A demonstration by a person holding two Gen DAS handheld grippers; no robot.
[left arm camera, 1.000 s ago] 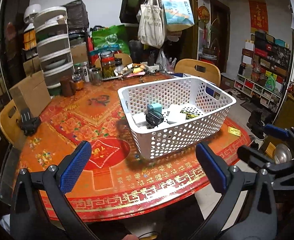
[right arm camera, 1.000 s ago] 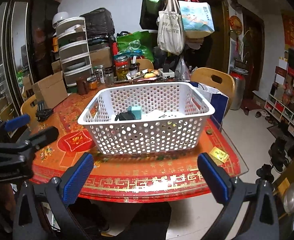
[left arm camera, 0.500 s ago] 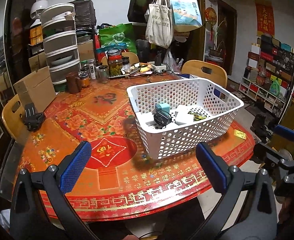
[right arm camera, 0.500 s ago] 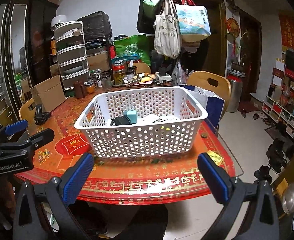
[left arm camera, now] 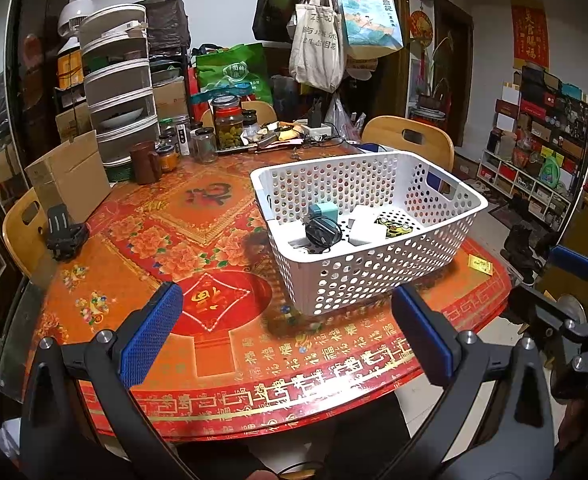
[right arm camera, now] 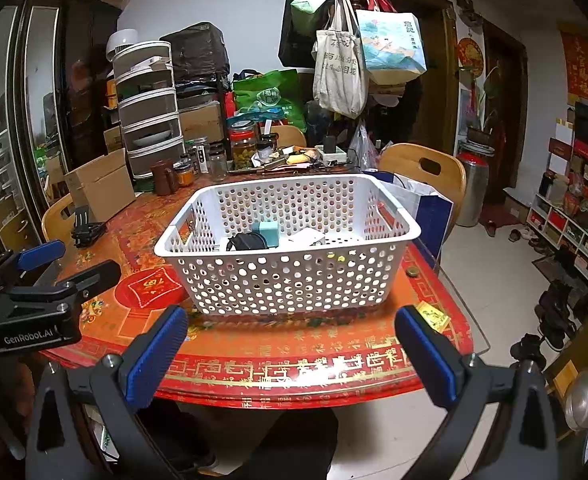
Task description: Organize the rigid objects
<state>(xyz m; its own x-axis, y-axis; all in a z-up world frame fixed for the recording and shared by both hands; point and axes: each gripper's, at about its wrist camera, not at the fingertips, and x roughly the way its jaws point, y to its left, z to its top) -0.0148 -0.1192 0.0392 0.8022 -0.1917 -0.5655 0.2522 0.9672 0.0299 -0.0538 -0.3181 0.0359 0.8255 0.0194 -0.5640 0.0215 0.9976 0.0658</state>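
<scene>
Task looks mostly done: small items sit inside the white basket on the table, left gripper and right gripper both spread wide, empty, short of it.

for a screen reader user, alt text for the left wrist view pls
A white perforated basket holding a few small items sits on a red patterned round table. The left gripper is open and empty in front; jars crowd the far edge.
</scene>
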